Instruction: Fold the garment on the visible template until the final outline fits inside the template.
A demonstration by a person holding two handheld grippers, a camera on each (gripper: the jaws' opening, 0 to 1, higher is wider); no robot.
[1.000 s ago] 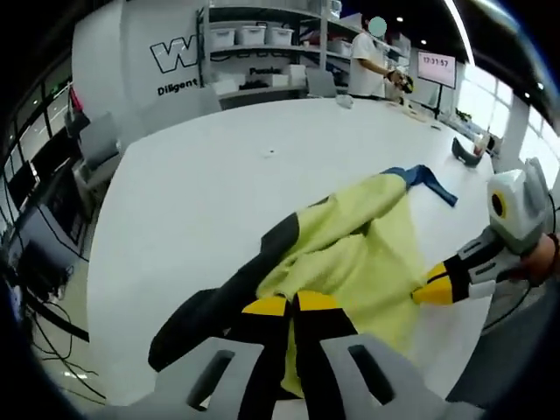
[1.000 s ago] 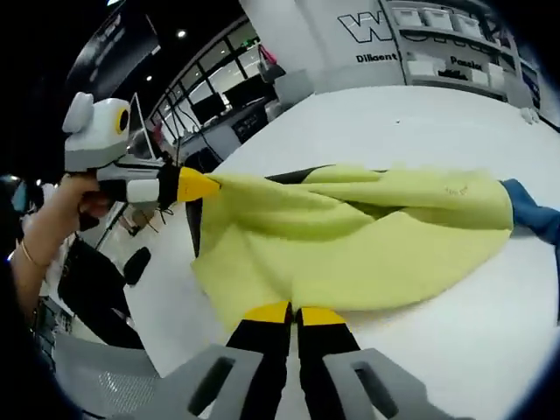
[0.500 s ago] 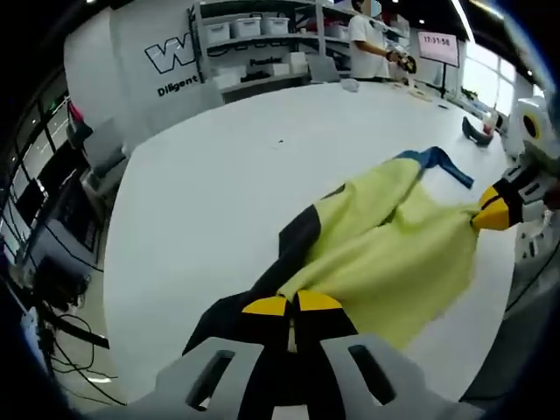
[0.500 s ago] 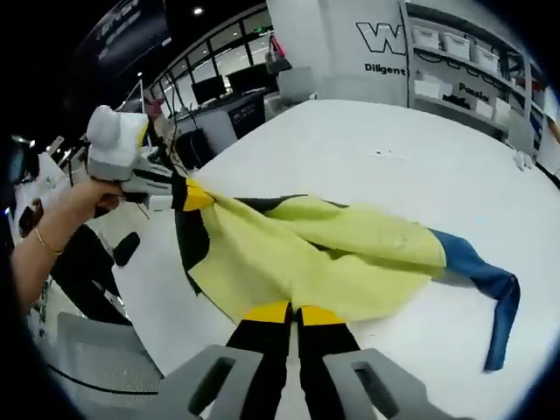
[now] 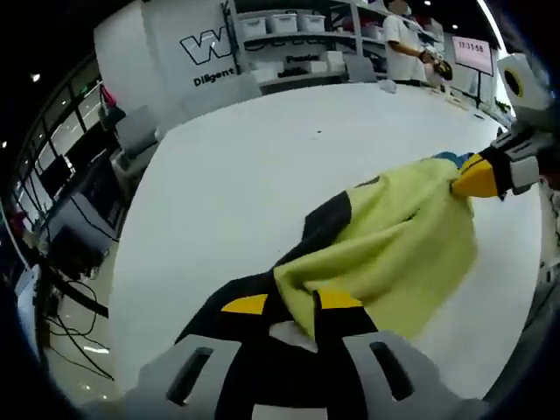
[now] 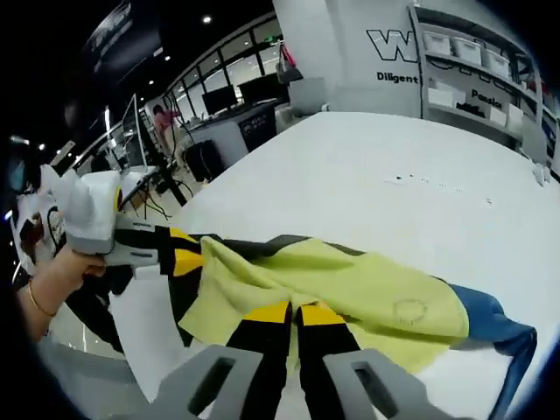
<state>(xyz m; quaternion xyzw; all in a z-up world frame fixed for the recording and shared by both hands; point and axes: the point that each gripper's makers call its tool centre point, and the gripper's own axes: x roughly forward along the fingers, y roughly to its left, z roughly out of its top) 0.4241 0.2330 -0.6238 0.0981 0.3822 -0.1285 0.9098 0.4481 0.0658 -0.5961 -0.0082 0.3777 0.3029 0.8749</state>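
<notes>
Shelving with white bins (image 5: 302, 22) and a lettered wall (image 6: 411, 48) are seen behind a large white desk (image 5: 236, 175), on which the garment (image 5: 385, 249) is spread. It is yellow-green with black panels (image 5: 328, 223) and a blue sleeve (image 6: 494, 328).

In the left gripper view, the left gripper (image 5: 291, 304) is closed on the near end of the garment, yellow cloth being pinched between its yellow-tipped fingers (image 5: 245, 304). The right gripper (image 5: 490, 173) enters from the right, its fingers shut on the far yellow edge. In the right gripper view, the right gripper (image 6: 284, 312) is clamped on the yellow hem, and the left gripper (image 6: 171, 254), held by a hand (image 6: 61, 271), grips the black end near the desk's edge.

The cloth is probably held at two opposite points so that it is kept taut and flat for a fold. No template outline can be made out on the desk.

The garment's long axis is judged to run between the two grippers, along the desk's near edge, with the blue sleeve trailing beyond the right gripper toward the desk's interior.
</notes>
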